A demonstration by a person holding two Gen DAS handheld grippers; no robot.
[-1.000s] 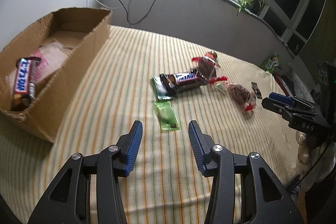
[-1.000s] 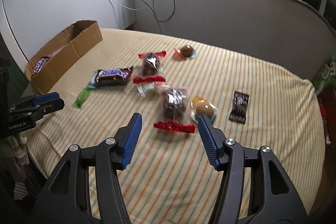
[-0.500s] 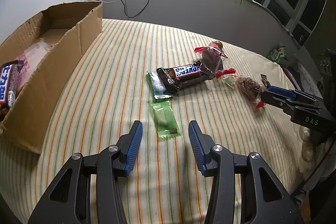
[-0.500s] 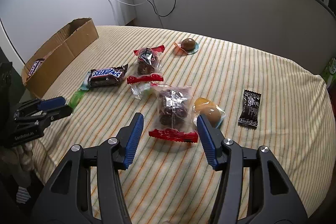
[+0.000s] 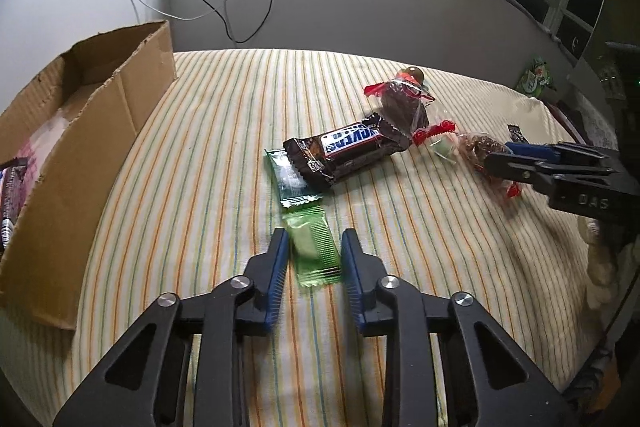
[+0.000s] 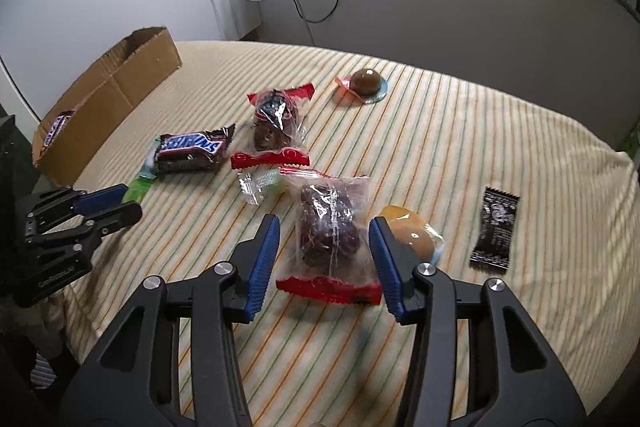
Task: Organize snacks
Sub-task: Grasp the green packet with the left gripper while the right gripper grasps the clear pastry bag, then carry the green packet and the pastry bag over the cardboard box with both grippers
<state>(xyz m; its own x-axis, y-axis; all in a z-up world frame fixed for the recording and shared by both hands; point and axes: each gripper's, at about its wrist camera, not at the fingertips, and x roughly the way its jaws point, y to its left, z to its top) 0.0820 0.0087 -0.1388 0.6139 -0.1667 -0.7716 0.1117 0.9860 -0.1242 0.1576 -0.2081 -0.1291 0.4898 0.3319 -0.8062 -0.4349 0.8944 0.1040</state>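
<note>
Cardboard box [image 5: 80,131] far left holds one Snickers bar [image 6: 54,129]; eight-odd snacks remain. We narrow the left gripper [image 5: 312,259] around the green packet [image 5: 314,251]; right gripper [image 6: 324,247] is closing around the clear date pack [image 6: 330,223].

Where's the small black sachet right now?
In the right wrist view, the black sachet lies on the striped cloth, far right, just beyond the yellow wrapped sweet.
</note>
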